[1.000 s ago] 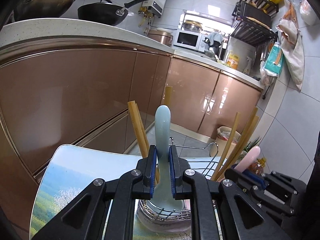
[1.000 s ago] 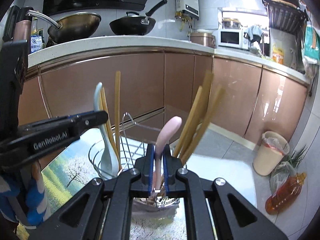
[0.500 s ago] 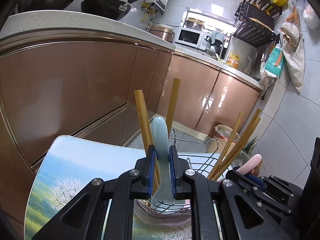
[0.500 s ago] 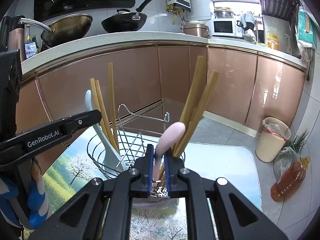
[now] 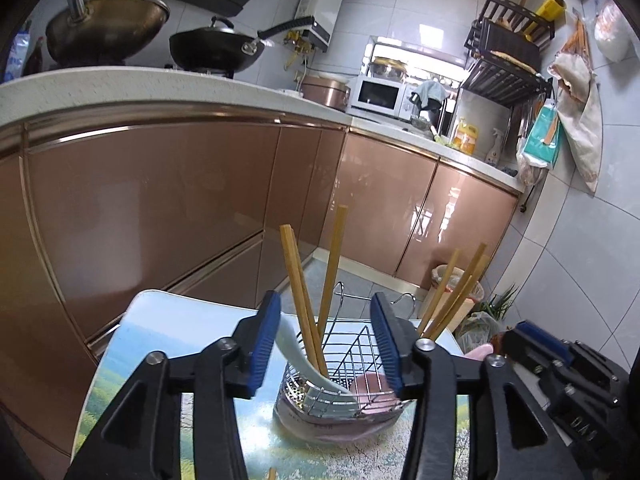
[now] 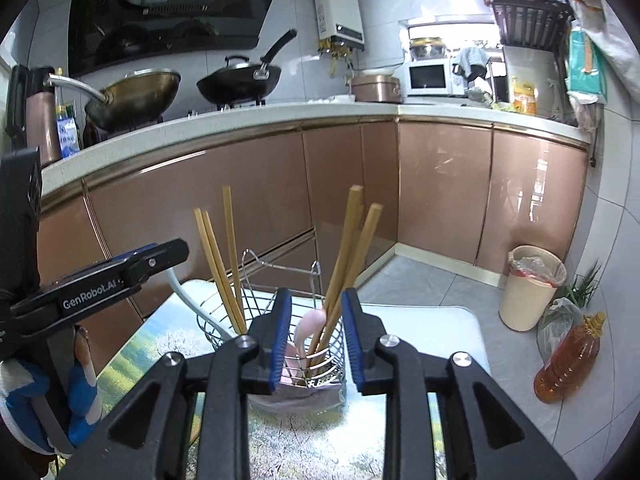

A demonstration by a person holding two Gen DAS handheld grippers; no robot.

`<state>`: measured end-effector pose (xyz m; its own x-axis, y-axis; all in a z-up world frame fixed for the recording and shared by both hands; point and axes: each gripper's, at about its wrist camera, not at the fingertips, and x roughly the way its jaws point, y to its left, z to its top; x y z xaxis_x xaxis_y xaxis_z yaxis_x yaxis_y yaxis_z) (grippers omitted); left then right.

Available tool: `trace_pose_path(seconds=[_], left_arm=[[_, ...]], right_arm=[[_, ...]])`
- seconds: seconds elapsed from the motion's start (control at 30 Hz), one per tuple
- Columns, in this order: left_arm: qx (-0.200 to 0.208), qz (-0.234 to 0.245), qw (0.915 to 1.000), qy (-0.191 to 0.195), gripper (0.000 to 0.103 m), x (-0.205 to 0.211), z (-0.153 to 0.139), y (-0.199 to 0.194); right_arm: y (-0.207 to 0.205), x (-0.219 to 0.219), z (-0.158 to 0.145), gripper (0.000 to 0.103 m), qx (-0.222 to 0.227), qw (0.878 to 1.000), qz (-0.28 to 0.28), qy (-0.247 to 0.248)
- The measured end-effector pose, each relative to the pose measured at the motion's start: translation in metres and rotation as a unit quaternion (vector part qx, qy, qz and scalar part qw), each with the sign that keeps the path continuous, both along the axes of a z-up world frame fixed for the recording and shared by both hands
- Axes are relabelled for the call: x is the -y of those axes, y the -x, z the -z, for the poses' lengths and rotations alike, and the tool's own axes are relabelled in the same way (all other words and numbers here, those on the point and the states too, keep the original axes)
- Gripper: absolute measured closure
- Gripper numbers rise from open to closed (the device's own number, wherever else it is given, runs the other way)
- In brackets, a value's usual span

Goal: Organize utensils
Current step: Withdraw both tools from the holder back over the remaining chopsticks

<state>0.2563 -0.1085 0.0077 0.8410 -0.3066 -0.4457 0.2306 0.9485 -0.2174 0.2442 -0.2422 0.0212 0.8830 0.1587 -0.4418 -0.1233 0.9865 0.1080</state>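
Note:
A wire utensil basket [image 5: 352,364] [image 6: 264,312] stands on a small table with a landscape print [image 5: 132,360] [image 6: 152,344]. In its left compartment lean a pale blue spoon [image 5: 296,352] and wooden chopsticks [image 5: 298,292] [image 6: 216,264]. In its right compartment lean a pink spoon [image 6: 308,324] and more chopsticks [image 5: 456,288] [image 6: 352,248]. My left gripper [image 5: 326,332] is open, just behind the basket, empty. My right gripper [image 6: 314,328] is open too, its jaws either side of the pink spoon without holding it.
Brown kitchen cabinets [image 5: 160,208] under a white counter stand close behind the table. A bin [image 6: 532,288] and an oil bottle [image 6: 568,360] stand on the floor at the right. The left gripper shows at the left in the right wrist view [image 6: 120,276].
Both grippers have opened and let go of their spoons; the blue and the pink spoon now rest in the basket. Both grippers have drawn back a little.

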Motion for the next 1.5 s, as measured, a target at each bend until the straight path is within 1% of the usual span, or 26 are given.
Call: trace_pose_path(seconds=[0.07, 0.1, 0.13, 0.43, 0.6, 0.77, 1.07, 1.3, 1.5], left_arm=[[0.005, 0.0, 1.0, -0.002, 0.046, -0.006, -0.006, 0.009], [0.006, -0.001, 1.0, -0.001, 0.044, -0.008, -0.008, 0.013], [0.007, -0.001, 1.0, -0.001, 0.043, -0.011, -0.011, 0.018], [0.011, -0.006, 0.9999, -0.011, 0.036, -0.043, -0.026, 0.061], [0.0, -0.011, 0.9998, -0.018, 0.036, -0.061, -0.024, 0.084], [-0.01, -0.015, 0.9995, -0.025, 0.036, -0.075, -0.017, 0.11], [-0.027, -0.019, 0.9988, -0.037, 0.036, -0.092, 0.002, 0.147], [-0.036, -0.015, 0.9979, -0.052, 0.036, -0.101, 0.015, 0.171], [-0.046, -0.013, 0.9971, -0.059, 0.036, -0.105, 0.025, 0.178]], right_arm=[[0.01, 0.003, -0.007, 0.072, 0.004, 1.0, 0.006, -0.001], [0.018, 0.005, -0.011, 0.069, 0.006, 1.0, 0.009, -0.003], [0.023, 0.005, -0.012, 0.068, 0.007, 1.0, 0.011, -0.004], [0.082, 0.012, -0.028, 0.066, 0.008, 1.0, 0.027, -0.013], [0.114, 0.011, -0.034, 0.066, 0.003, 0.999, 0.032, -0.016], [0.141, 0.006, -0.032, 0.066, -0.005, 0.999, 0.036, -0.018], [0.182, -0.004, -0.018, 0.066, -0.024, 0.998, 0.043, -0.026], [0.199, -0.011, -0.005, 0.066, -0.04, 0.997, 0.044, -0.038], [0.203, -0.018, 0.003, 0.066, -0.053, 0.997, 0.037, -0.042]])
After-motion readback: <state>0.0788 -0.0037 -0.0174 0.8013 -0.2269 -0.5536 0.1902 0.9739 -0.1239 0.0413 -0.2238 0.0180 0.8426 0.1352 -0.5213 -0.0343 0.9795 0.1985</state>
